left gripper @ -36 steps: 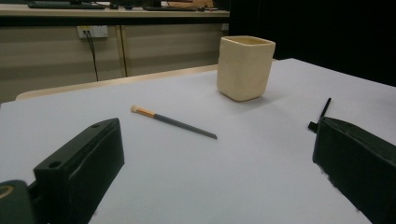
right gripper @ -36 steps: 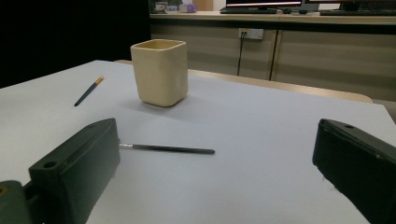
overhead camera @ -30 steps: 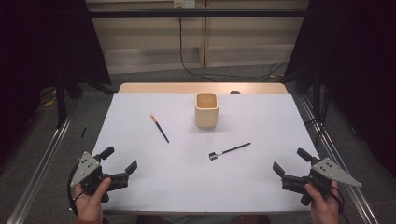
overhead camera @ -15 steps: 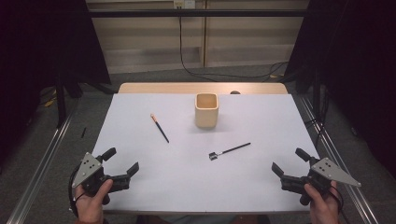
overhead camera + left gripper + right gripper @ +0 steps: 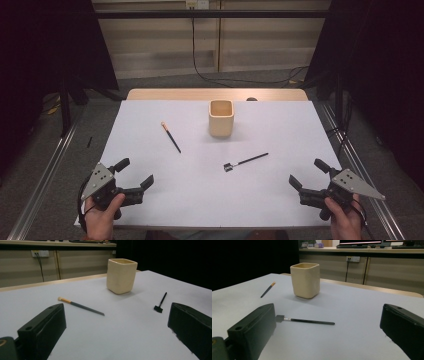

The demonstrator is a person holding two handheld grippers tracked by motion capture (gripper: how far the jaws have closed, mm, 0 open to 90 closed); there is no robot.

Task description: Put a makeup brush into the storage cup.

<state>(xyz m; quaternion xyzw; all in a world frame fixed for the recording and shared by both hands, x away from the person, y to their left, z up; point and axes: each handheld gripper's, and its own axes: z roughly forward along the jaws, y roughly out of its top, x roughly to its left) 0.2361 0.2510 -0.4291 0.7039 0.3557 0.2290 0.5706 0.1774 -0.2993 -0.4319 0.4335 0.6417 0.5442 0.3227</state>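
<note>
A cream square cup (image 5: 221,118) (image 5: 121,275) (image 5: 305,280) stands upright at the back middle of the white sheet. Left of it lies a dark-handled brush with an orange end (image 5: 171,136) (image 5: 80,306) (image 5: 268,289). In front of the cup lies a thin black brush with a flat head (image 5: 245,161) (image 5: 160,302) (image 5: 306,320). My left gripper (image 5: 134,178) (image 5: 117,335) is open at the front left corner, with nothing between its jaws. My right gripper (image 5: 308,174) (image 5: 329,335) is open at the front right corner, also holding nothing.
The white sheet (image 5: 200,200) covers a wooden table (image 5: 170,94) whose far edge shows. Metal rails (image 5: 45,172) run along both sides. A cable (image 5: 200,75) trails over the floor behind the table, in front of a pale wall.
Both grippers shifted slightly at the near corners. The cup and the two brushes have not moved.
</note>
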